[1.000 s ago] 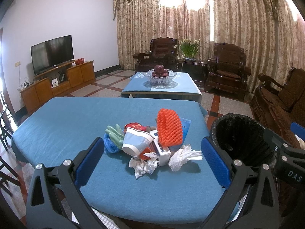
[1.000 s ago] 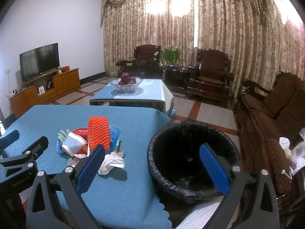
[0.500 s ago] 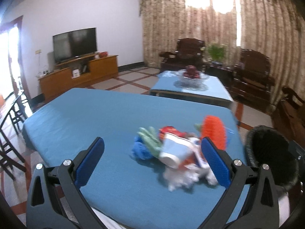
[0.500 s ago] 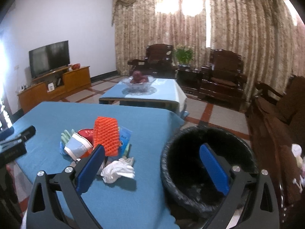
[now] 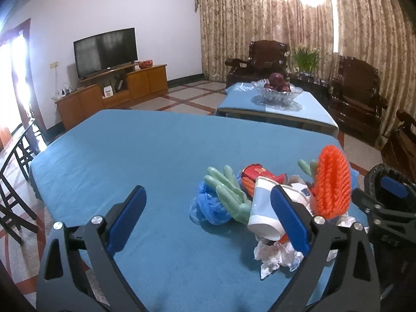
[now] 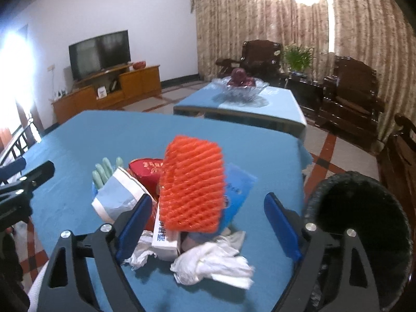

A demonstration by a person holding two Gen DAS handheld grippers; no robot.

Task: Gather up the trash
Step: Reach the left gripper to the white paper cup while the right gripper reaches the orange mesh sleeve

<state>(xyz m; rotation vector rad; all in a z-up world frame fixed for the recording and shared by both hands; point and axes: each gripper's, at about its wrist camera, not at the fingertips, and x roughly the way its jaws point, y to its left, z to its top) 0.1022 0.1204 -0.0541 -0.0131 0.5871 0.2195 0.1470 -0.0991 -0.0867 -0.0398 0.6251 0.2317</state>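
Sitting untouched at centre frame on the blue table (image 6: 78, 143), the trash pile (image 6: 182, 202) awaits collection: orange foam net (image 6: 191, 183), paper cup (image 6: 117, 200), crumpled tissue (image 6: 210, 265). Both the right gripper (image 6: 208, 223) and left gripper (image 5: 208, 218) gape wide, empty. Lower right, the black bin (image 6: 361, 234) apparently holds little yet.

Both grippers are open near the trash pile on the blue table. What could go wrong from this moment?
1. The orange foam net stands upright, leaning on the pile; a nudge from the right gripper may topple it.
2. The crumpled white tissue is light and loose, so the jaws may catch only part.
3. The black bin sits beside the table edge, so dragged items may fall to the floor.
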